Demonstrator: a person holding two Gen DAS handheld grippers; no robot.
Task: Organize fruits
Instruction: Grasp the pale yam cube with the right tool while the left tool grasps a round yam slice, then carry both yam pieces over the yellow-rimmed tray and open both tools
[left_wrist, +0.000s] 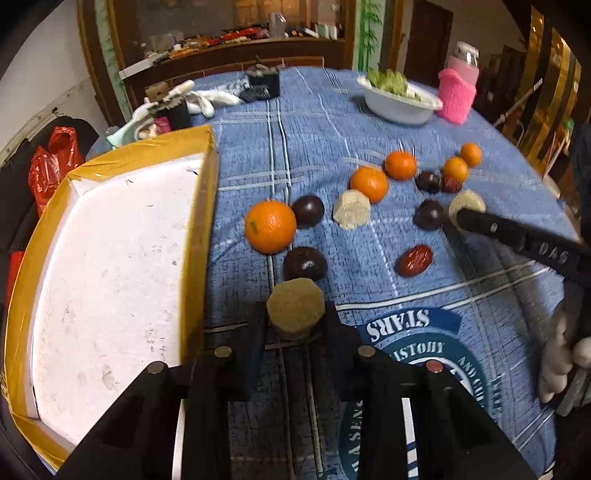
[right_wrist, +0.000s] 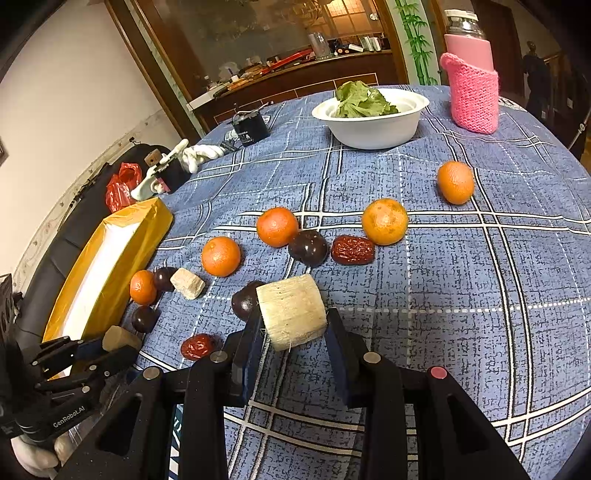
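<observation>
A blue plaid tablecloth (right_wrist: 480, 295) covers the table, a yellow-taped foam box (left_wrist: 110, 277) at its left edge. Oranges (right_wrist: 384, 221), dark plums (right_wrist: 308, 247) and red dates (right_wrist: 352, 250) lie scattered mid-table. The right gripper (right_wrist: 291, 332) clamps a pale sugarcane chunk (right_wrist: 291, 310); the left gripper (left_wrist: 295, 325) clamps a tan chunk (left_wrist: 295, 306) beside the box.

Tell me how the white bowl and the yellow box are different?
The bowl is round, while the box has straight sides and corners. The bowl holds green leaves; the box shows only its white floor. The bowl sits at the table's far end, the box at its left edge. Both are white inside.
</observation>
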